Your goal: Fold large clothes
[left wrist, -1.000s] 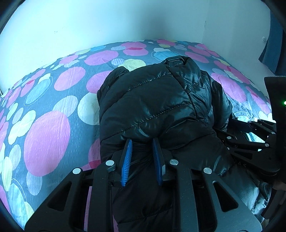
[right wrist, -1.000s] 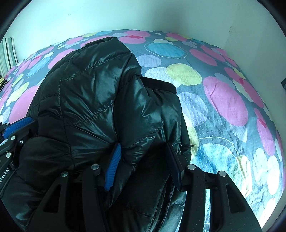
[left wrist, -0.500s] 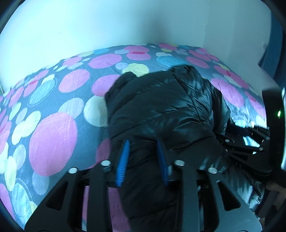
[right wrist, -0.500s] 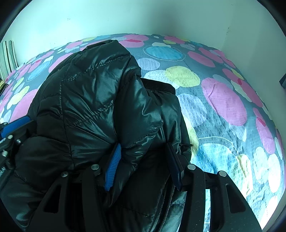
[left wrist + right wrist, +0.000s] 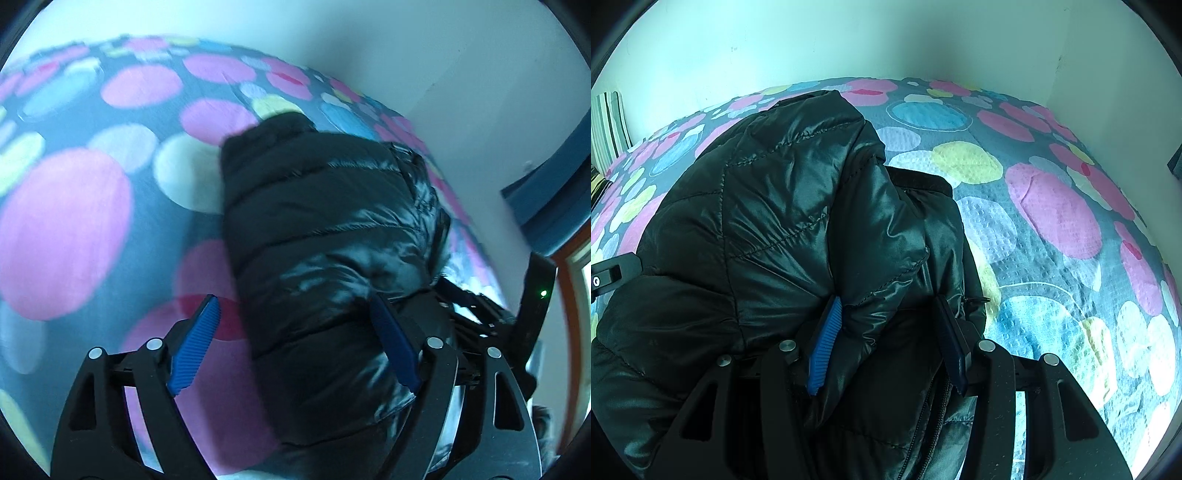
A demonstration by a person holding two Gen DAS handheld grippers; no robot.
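Your left gripper [image 5: 295, 343] has its blue ribbed pads spread wide. The pad at 8 o'clock [image 5: 194, 347] hangs over the bedspread, clear of any fabric, while the pad at 4 o'clock [image 5: 393, 345] lies against the jacket's edge. Nothing is pinched between them. This view is blurred, so fine detail is hard to read.

The glossy black quilted puffer jacket [image 5: 332, 236] sits in a folded bundle on the grey bedspread printed with pink, blue and yellow circles [image 5: 66, 229]. In the left wrist view it fills the centre and runs from 12 o'clock down to 6 o'clock, with bare bedspread to its 9 o'clock side. At 3 o'clock, the black frame of your other tool shows, with a small green light [image 5: 543, 294] on it.

Your right gripper [image 5: 886, 343] is partly closed on a thick fold of the jacket [image 5: 783, 229]: the blue pad [image 5: 823, 347] presses the fabric from 7 o'clock and the dark pad [image 5: 951, 343] from 5 o'clock, with padding bulging between them. In this view the jacket covers the left and centre, its zipper [image 5: 931, 417] running down toward 6 o'clock. The bedspread [image 5: 1052, 206] spreads from 12 to 4 o'clock, up to a pale wall [image 5: 886, 40]. A striped cushion [image 5: 607, 129] stands at 10 o'clock, at the edge.
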